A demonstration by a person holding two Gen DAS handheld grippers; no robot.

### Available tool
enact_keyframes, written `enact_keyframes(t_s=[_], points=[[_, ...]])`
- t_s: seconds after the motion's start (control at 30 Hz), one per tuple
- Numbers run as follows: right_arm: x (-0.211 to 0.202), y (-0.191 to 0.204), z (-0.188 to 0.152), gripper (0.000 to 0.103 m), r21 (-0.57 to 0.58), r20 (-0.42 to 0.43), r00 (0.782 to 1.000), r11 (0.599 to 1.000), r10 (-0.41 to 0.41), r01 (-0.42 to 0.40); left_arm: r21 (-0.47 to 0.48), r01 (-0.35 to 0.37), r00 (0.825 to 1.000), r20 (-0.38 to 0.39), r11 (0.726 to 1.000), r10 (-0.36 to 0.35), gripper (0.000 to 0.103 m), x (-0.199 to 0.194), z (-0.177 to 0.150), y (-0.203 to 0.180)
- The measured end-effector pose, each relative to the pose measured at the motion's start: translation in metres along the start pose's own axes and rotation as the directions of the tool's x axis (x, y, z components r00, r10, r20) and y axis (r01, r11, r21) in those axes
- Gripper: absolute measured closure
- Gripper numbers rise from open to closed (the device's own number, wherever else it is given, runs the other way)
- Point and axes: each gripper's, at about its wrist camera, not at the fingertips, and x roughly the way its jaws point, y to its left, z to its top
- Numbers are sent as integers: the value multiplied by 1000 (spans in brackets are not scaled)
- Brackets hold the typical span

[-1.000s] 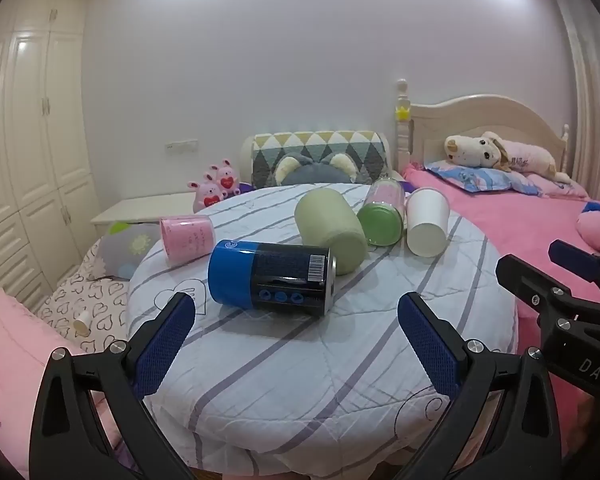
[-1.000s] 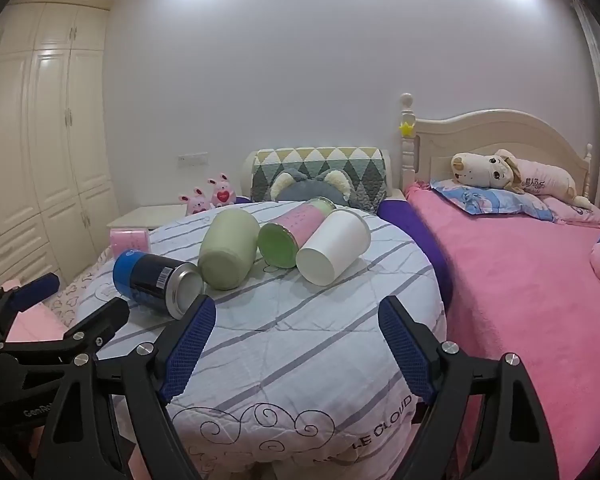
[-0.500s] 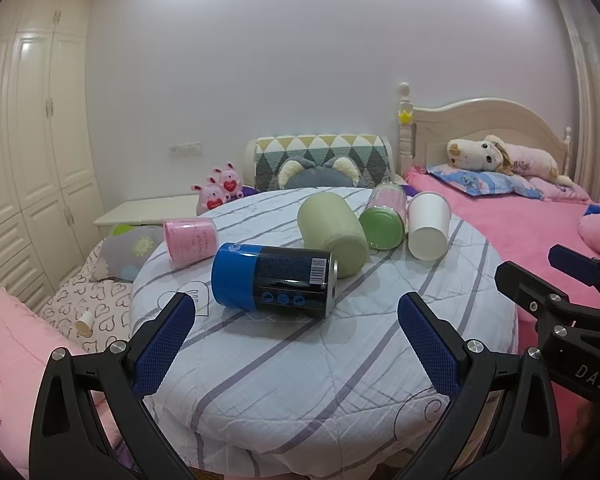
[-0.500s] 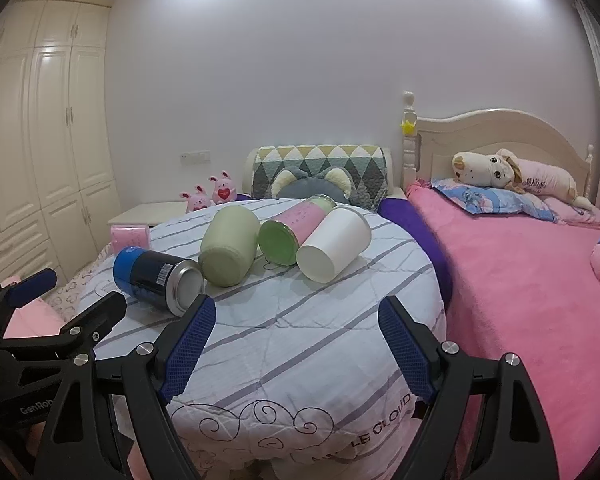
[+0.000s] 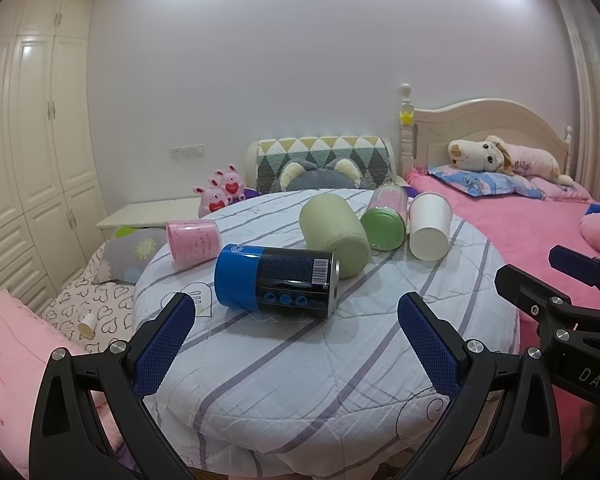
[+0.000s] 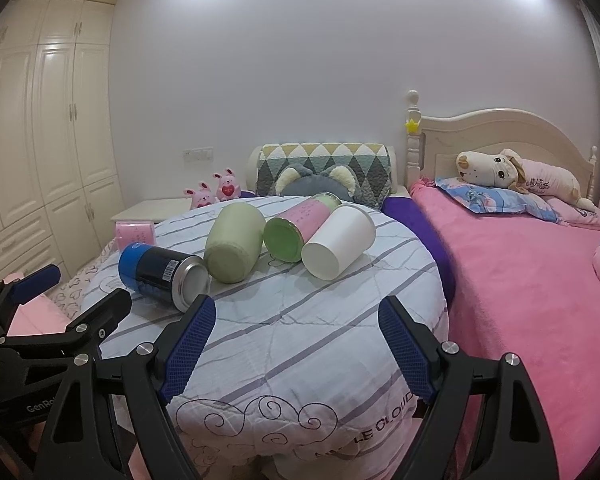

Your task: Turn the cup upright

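Several cups and cans lie on their sides on a round table with a striped cloth: a blue and black can, a pale green cup, a pink and green can, a white paper cup and a pink cup. My left gripper is open and empty, just in front of the blue can. My right gripper is open and empty over the table's front edge, short of the white cup and blue can.
A pink bed with a plush dog lies right of the table. A patterned chair back, pink bunny toys and a white side table stand behind. Wardrobes line the left wall. Each gripper shows at the other view's edge.
Both views have shifted only slightly; the cups sit a little lower and nearer in the left wrist view. Both grippers stay open and nothing on the table has moved.
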Motion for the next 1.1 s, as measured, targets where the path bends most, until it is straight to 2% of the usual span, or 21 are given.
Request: enact_keyframes(t_s=[1.1], points=[[5, 1, 9, 18, -6, -18, 1000, 1000, -2, 2, 16, -7, 1000, 0, 1000, 7, 1, 10, 1, -2]])
